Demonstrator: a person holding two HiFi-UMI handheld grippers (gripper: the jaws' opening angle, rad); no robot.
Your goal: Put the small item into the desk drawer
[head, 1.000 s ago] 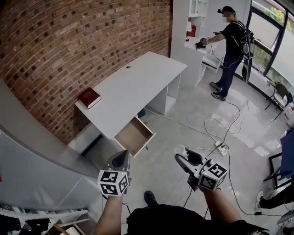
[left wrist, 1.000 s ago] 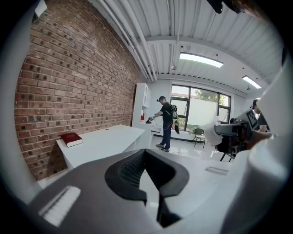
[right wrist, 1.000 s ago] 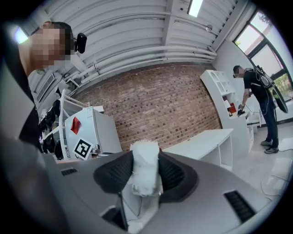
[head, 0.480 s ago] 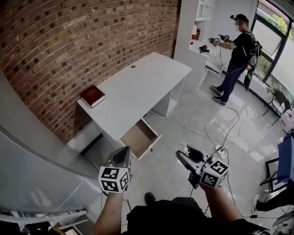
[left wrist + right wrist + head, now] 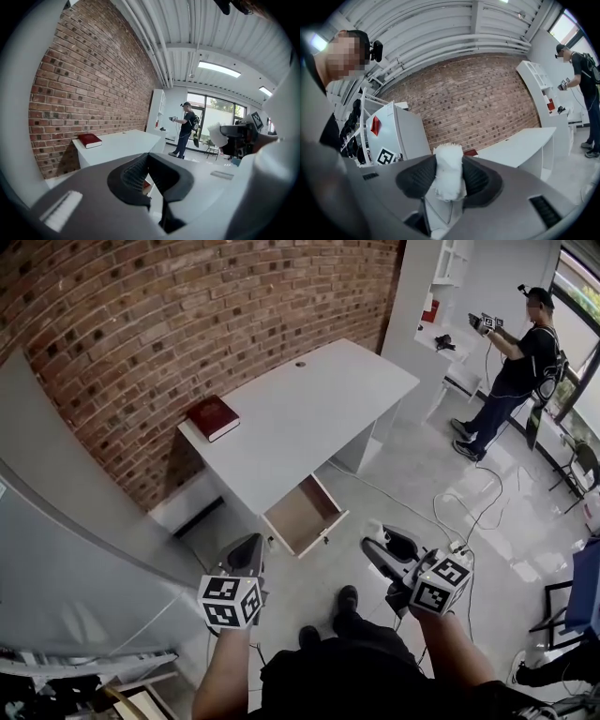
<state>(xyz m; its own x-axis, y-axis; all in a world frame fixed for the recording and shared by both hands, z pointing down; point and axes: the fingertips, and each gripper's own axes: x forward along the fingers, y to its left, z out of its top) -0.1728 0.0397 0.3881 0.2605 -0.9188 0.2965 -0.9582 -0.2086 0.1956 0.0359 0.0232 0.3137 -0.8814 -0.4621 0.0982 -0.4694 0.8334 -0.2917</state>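
Head view and both gripper views, taken in a room with a brick wall (image 5: 187, 315). The right gripper (image 5: 389, 554) hung over the floor (image 5: 412, 474), just right of the open drawer (image 5: 302, 514) in the head view; its fingers (image 5: 417, 178) stood fairly wide and were clamped on the small item (image 5: 449, 171), a white, fuzzy-edged roll standing upright between the ribbed black pads. The item was therefore in the air, near the drawer but outside it. The left gripper (image 5: 246, 559) was held low beside the drawer's front left corner, its fingers (image 5: 129, 176) brought together with nothing between them. The drawer was pulled out from under the near end of the white tabletop (image 5: 309, 418), which ran along the brick wall. A red book (image 5: 213, 417) lay flat on the tabletop's left end, close to the wall. A power strip (image 5: 457, 545) with trailing cables lay on the floor just right of the right gripper. At the far end of the room a second person (image 5: 520, 371) stood facing a white shelf unit (image 5: 441, 296), well apart from the tabletop.
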